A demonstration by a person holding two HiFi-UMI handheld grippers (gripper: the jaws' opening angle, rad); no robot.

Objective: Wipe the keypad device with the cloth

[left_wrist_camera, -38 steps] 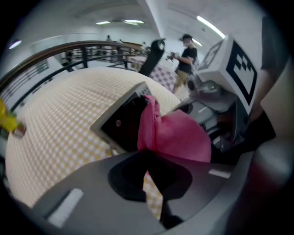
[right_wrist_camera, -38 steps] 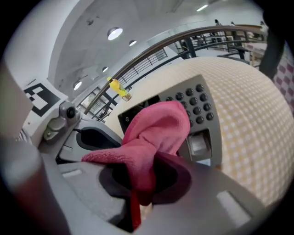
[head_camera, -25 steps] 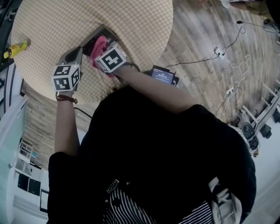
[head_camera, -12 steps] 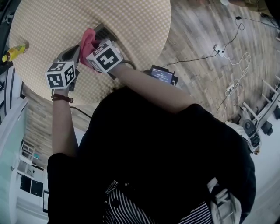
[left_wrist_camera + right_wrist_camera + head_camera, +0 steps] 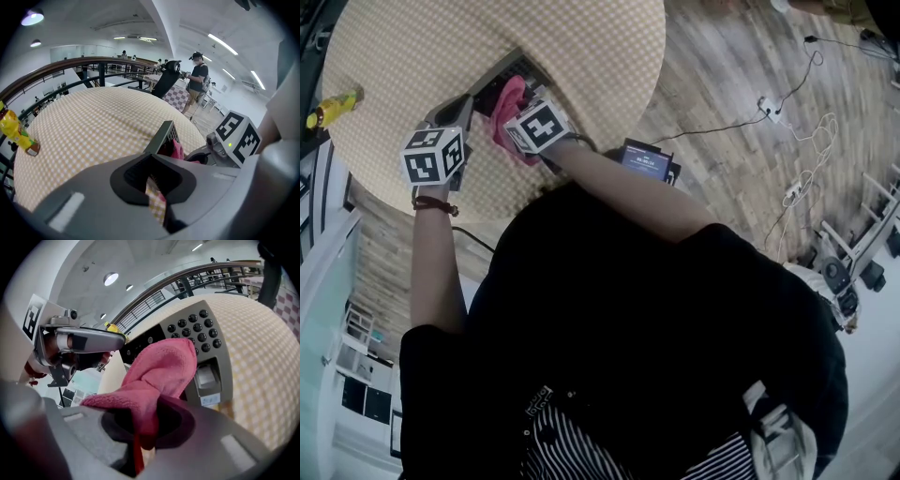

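The grey keypad device (image 5: 499,77) lies near the table's edge, its black keys and display showing in the right gripper view (image 5: 199,331). My right gripper (image 5: 516,120) is shut on a pink cloth (image 5: 508,105), which rests bunched on the device's face (image 5: 161,364). My left gripper (image 5: 457,112) is closed on the device's end, with the device's edge (image 5: 164,136) running out from its jaws (image 5: 152,180). In the right gripper view the left gripper (image 5: 89,341) stands at the device's left end. The pink cloth (image 5: 177,149) peeks out behind the device.
The round table (image 5: 412,56) has a yellow-and-white checked cover. A yellow bottle (image 5: 333,105) stands at its left rim. On the wooden floor sit a black box (image 5: 647,161) and cables (image 5: 787,112). A person (image 5: 197,79) stands far off.
The right gripper carried the pink cloth up and left across the device, then back down to the right. The left gripper shifted slightly but kept its hold.
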